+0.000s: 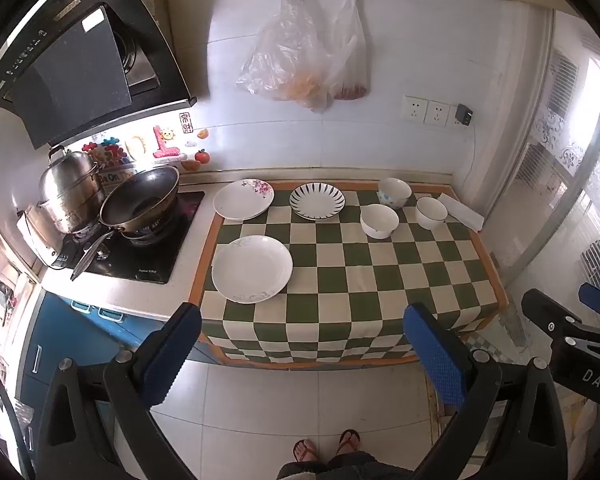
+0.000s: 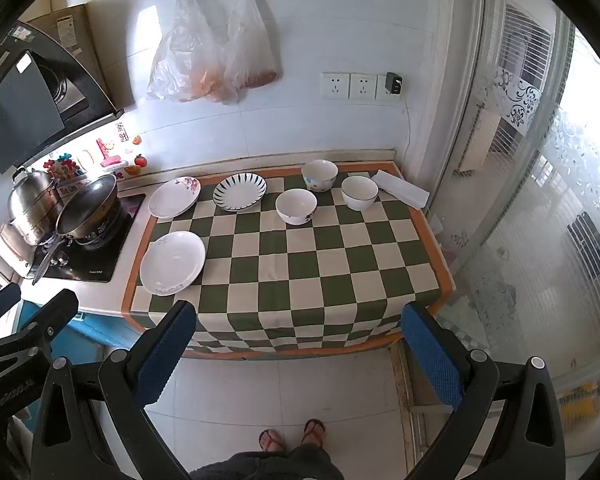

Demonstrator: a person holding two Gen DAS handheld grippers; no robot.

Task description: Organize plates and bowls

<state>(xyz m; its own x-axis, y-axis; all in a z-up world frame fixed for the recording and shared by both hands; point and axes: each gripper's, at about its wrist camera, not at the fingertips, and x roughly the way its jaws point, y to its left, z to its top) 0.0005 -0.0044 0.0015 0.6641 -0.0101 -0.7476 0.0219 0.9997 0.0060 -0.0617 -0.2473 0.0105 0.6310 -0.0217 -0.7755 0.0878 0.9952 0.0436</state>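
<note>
Hovering before counter (image 1: 384,280) with green-cream checkered cloth: left gripper (image 1: 300,356) and right gripper (image 2: 300,354) both spread wide, empty. Three white ceramic plates (image 1: 252,269) lie left, three white bowls (image 1: 379,221) rear right. Best stack smaller plates on big one, approach rim low.

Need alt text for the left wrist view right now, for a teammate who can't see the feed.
Three plates and three bowls sit apart, unstacked, on a green-and-cream checkered cloth over a kitchen counter. The left gripper hangs short of the counter, jaws wide and empty. A wok and a steel pot stand on the stove at left.
</note>
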